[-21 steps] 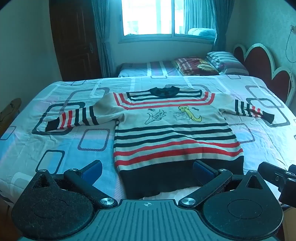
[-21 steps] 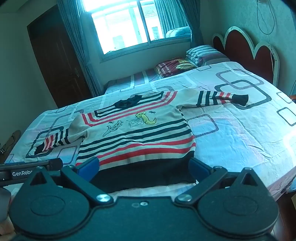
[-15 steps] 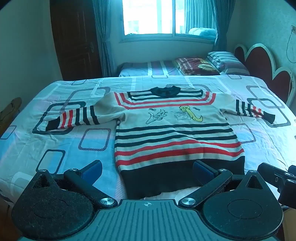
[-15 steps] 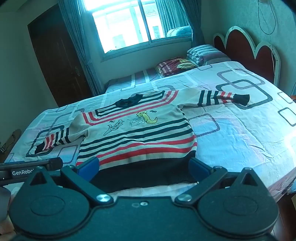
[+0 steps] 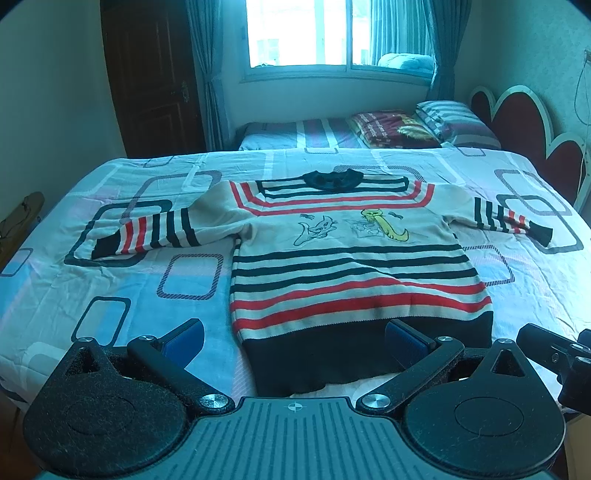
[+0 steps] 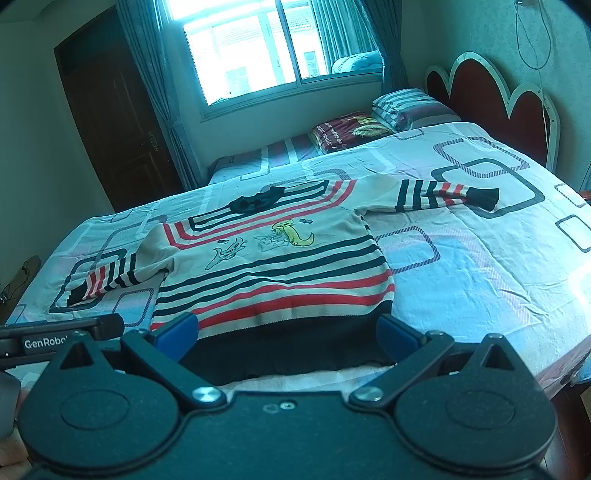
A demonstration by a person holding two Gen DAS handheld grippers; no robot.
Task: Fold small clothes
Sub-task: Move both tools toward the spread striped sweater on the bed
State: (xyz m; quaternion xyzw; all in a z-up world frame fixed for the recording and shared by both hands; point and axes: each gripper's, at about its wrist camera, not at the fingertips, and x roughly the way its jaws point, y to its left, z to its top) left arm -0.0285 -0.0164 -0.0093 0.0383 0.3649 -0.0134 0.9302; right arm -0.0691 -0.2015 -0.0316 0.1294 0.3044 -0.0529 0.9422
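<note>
Both cameras look down from the near edge of the bed (image 5: 110, 295), facing the far window (image 5: 299, 33). Both see the sweater (image 5: 347, 266).

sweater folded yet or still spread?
Spread. The sweater lies flat on the bed, front up, both sleeves out sideways, no fold visible.

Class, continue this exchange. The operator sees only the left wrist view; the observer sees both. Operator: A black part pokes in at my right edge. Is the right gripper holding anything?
Observer: No. The right gripper is open, its blue pads wide apart, framing the black hem of the cream, red-and-black striped knitted sweater.
Operator: Does it see my side?
Observer: Only a black bar printed "GenRobo" at its left edge.
Operator: And the bed's near right corner?
Observer: A reddish wooden bed frame shows below the patterned sheet.
</note>
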